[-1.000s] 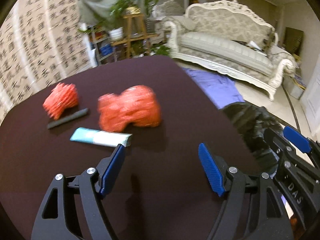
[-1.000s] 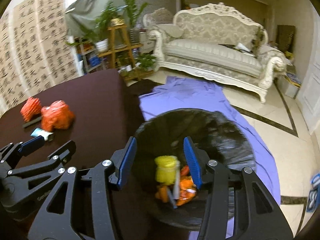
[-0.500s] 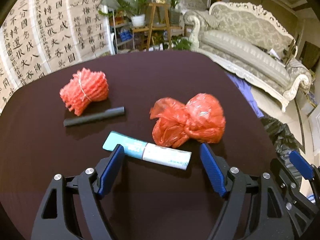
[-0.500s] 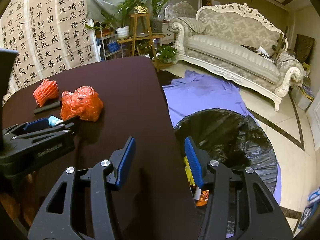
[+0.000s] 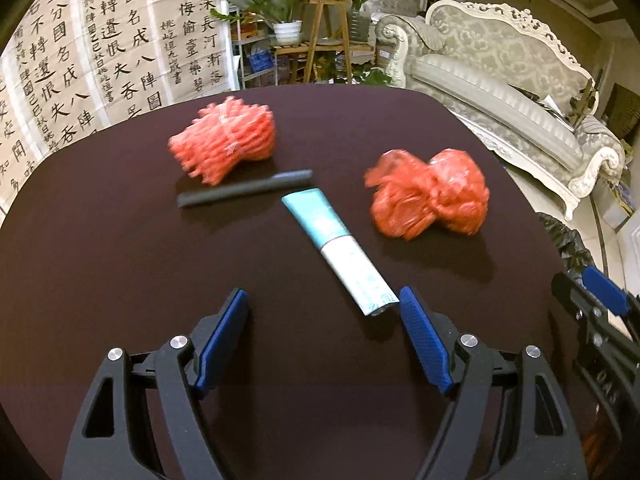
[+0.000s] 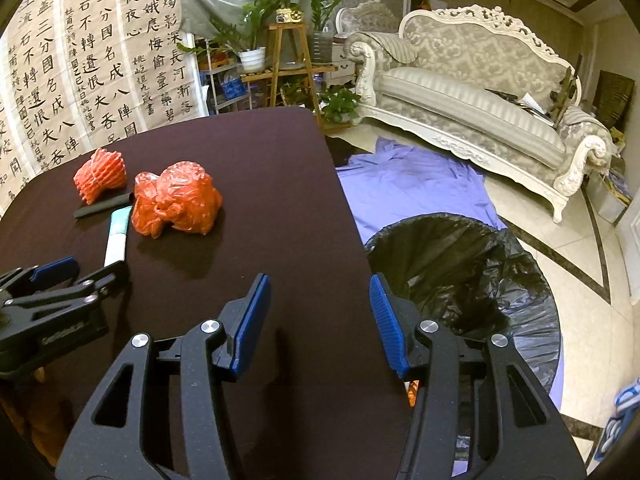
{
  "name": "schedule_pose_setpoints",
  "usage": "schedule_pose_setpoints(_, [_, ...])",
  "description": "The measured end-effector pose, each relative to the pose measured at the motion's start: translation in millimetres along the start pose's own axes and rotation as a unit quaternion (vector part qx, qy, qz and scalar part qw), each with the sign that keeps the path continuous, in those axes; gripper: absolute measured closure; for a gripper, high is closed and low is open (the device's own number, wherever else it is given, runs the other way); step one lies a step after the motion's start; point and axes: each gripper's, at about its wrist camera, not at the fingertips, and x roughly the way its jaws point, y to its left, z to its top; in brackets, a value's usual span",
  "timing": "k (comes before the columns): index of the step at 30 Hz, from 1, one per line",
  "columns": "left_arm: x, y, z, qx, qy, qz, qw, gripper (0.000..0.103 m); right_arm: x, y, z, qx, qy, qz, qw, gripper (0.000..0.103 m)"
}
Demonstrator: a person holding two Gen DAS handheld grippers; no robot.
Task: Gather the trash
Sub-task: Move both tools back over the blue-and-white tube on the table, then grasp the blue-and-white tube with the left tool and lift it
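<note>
Your left gripper (image 5: 323, 334) gapes empty; the tube (image 5: 339, 244) ends just inside its right finger. Your right gripper (image 6: 319, 322) gapes too. The bin (image 6: 472, 264) contents are hidden.

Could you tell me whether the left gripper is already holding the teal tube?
No, the left gripper is open and empty, and the teal tube lies on the table.

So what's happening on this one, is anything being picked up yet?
Not yet. A person is clearing trash off a dark table with two handheld grippers, both open and empty. The left gripper hovers near the end of a teal-and-white tube; a red plastic bag, red foam netting and a dark stick lie beyond. The right gripper sits at the table edge beside the black-lined bin.
</note>
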Motion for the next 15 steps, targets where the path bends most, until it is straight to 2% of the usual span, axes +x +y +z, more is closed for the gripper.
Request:
schedule_pose_setpoints(5, [-3.4, 7.2, 0.0, -0.008, -0.001, -0.013, 0.9999, 0.027, -0.1, 4.9, 0.3, -0.004, 0.001, 0.005, 1.0, 0.053])
schedule_pose_setpoints(12, [6.7, 5.7, 15.4, -0.009, -0.009, -0.006, 0.9999, 0.028, 2.7, 12.2, 2.4, -0.008, 0.005, 0.01, 1.0, 0.053])
schedule_pose_setpoints(15, [8.8, 7.2, 14.7, 0.001, -0.009, -0.001, 1.0, 0.043, 4.9, 15.9, 3.3, -0.011, 0.008, 0.011, 1.0, 0.053])
